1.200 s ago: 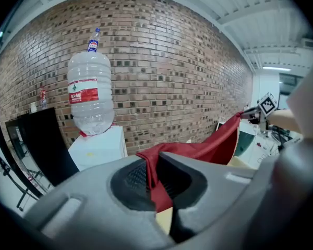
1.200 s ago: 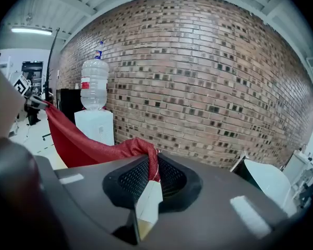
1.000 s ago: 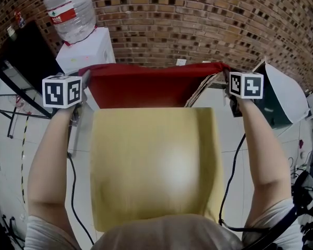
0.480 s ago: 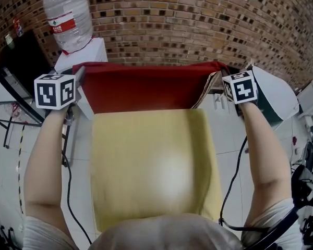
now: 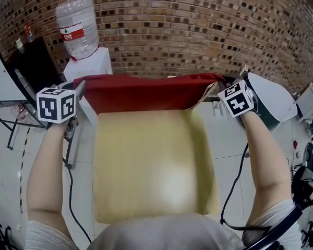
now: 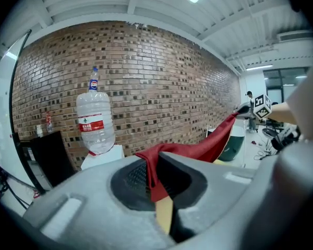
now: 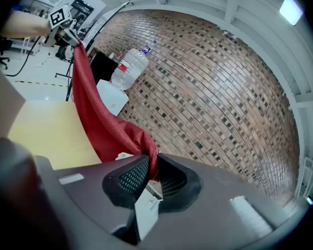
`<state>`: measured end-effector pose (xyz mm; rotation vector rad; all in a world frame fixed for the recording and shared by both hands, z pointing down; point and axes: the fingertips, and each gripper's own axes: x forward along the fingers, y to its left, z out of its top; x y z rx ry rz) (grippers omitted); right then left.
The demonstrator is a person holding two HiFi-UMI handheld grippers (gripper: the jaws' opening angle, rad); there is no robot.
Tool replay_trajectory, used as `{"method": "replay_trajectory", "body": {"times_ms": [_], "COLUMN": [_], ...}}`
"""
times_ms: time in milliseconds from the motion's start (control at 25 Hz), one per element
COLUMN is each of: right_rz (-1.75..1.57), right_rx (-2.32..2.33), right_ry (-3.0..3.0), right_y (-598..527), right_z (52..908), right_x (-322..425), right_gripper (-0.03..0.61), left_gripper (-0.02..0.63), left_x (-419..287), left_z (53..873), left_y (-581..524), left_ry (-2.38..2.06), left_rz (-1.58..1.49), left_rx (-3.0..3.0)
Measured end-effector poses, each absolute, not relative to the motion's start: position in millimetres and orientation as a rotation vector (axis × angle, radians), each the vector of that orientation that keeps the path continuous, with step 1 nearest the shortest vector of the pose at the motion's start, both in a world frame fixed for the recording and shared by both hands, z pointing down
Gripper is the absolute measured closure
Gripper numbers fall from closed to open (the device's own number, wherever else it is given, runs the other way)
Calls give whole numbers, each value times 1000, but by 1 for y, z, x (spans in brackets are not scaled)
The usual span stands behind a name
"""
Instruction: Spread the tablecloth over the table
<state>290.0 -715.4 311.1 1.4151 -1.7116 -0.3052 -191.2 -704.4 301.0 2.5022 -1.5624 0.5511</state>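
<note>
- At the far left a black cabinet [image 5: 34, 56] stands against the brick wall [image 5: 198, 30]. Just to its right a water bottle [image 5: 77, 27] is seated upside down on a white dispenser [image 5: 91, 66].
- The left gripper [image 6: 155, 177] is held up off the far left corner of the table. Its marker cube [image 5: 56, 104] is turned towards the head camera.
- Its jaws are closed tight on the left top corner of the red tablecloth [image 5: 146, 90]. A fold of cloth is pinched between the pads, and a short end hangs just below them.
- The tablecloth is stretched as a wide band from one gripper to the other, and its top hem sags slightly in the middle. It is held in the air along the far edge of the table, on the wall side. Whether its lower edge touches the table cannot be told.
- The table [image 5: 151, 165], with a pale yellow top, lies between the person's forearms. Almost all of the top is uncovered.
- Near the cloth's right corner a pale underside [image 5: 206, 95] is turned outwards.
- The right gripper [image 7: 148, 178] is held off the far right corner of the table, about level with the left one. Its marker cube [image 5: 236, 99] is tilted.
- Its jaws are clamped on the right top corner of the tablecloth, with bunched cloth gripped between the ribbed pads.
- Beyond the right gripper a white and dark green object [image 5: 271, 95] is seen on the floor.
</note>
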Motion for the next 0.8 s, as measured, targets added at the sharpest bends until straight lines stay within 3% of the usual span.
{"method": "replay_trajectory", "body": {"times_ms": [800], "right_rz": [50], "right_rx": [1237], "right_ry": [-1825], "right_y": [-449], "right_z": [469], "right_x": [296], "right_gripper": [546], "left_gripper": [606], "left_x": [-185], "left_z": [479], "left_y": [-426], "left_ry": [-1363], "left_rz": [773], "left_rx": [2198]}}
